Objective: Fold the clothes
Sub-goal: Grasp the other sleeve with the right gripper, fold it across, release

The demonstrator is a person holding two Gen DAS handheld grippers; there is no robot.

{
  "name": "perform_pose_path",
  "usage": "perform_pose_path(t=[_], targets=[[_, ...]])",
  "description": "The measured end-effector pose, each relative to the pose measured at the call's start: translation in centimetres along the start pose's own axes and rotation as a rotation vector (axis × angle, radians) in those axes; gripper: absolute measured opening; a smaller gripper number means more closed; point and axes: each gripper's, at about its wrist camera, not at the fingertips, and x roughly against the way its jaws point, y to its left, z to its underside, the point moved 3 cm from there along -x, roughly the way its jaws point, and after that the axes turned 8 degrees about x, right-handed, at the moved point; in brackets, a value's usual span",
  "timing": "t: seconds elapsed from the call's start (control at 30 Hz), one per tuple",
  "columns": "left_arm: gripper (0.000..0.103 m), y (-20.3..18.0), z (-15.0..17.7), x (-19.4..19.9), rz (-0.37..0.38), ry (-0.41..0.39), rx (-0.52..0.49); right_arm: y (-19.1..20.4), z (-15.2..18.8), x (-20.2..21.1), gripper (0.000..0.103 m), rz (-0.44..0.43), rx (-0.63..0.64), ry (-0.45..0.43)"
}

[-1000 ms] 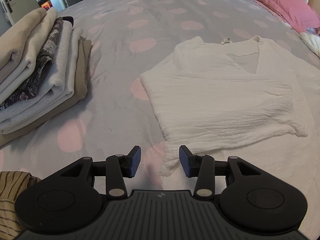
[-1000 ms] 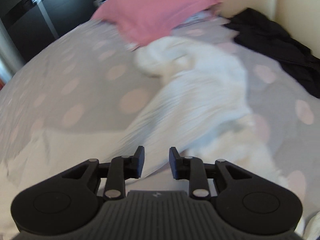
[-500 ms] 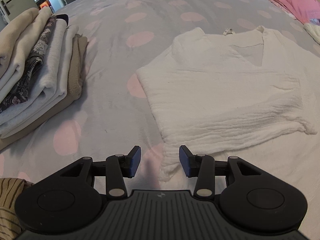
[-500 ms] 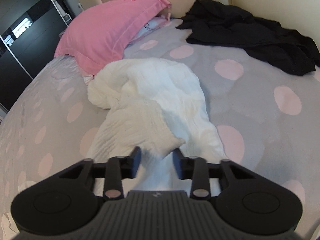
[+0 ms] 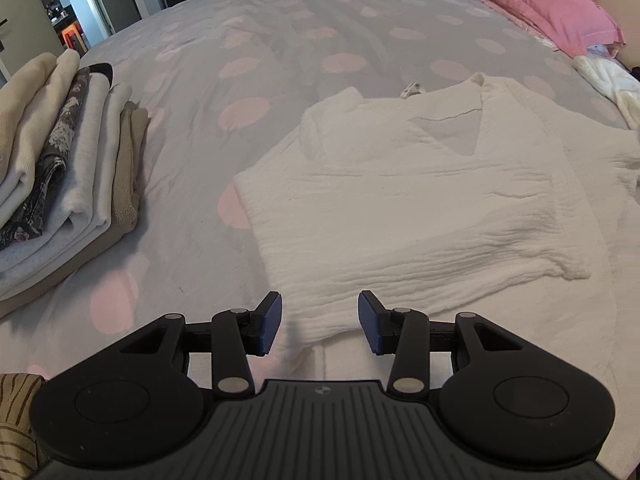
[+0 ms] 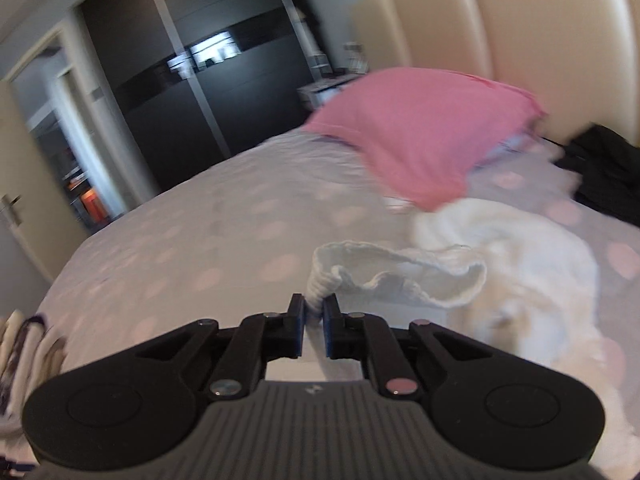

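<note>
At the bottom of the right wrist view the right claw (image 6: 315, 312) is clenching a bunched edge of the white crinkled top (image 6: 400, 276), lifting it off the spotted bedspread (image 6: 200, 248); judging by this, a sleeve or side is being carried over, and it should travel low and land square. At the bottom of the left wrist view the left claw (image 5: 319, 322) is hovering released over the hem of that top (image 5: 400, 200), which is lying flat mid-frame; pinning there would help. The folded stack (image 5: 60, 152) is sitting upper left. Motion blur is smearing the right view, so which part is being gripped is unclear.
</note>
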Motion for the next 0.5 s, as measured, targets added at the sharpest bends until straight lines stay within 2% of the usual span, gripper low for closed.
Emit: perform_pose_path(t=[0.3,0.5], targets=[[0.040,0.6,-0.3,1.3,0.018,-0.037,0.020,15.9,3.6,-1.3,0.011,-0.245,0.182,0.107],[0.040,0.7,0.5,1.0,0.021,-0.015,0.012,23.0,12.1,-4.2,0.011,-0.307,0.388,0.312]])
